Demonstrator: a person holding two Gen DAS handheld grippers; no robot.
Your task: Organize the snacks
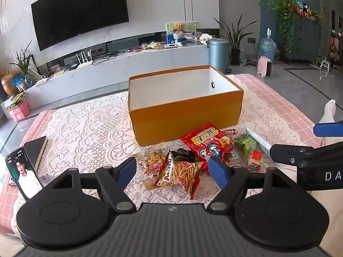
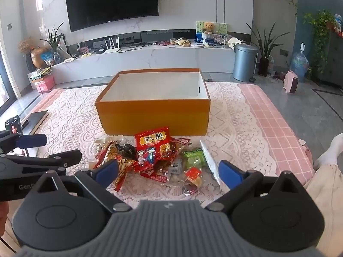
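Observation:
An open orange box (image 1: 186,117) with a white, empty inside stands on the lace cloth; it also shows in the right wrist view (image 2: 150,115). A pile of snack packets lies in front of it: a red bag (image 1: 206,142) (image 2: 153,145), a bag of stick snacks (image 1: 182,173), a green packet (image 1: 246,144) (image 2: 194,157) and small wrapped pieces. My left gripper (image 1: 174,171) is open, its fingers on either side of the stick-snack bag. My right gripper (image 2: 169,172) is open over the near side of the pile, holding nothing.
A phone (image 1: 22,172) and a dark book (image 1: 35,148) lie at the table's left edge. The lace cloth (image 1: 85,124) covers a pink checked table. A person's leg (image 2: 325,171) is at the right. A TV unit and bin (image 2: 244,62) stand behind.

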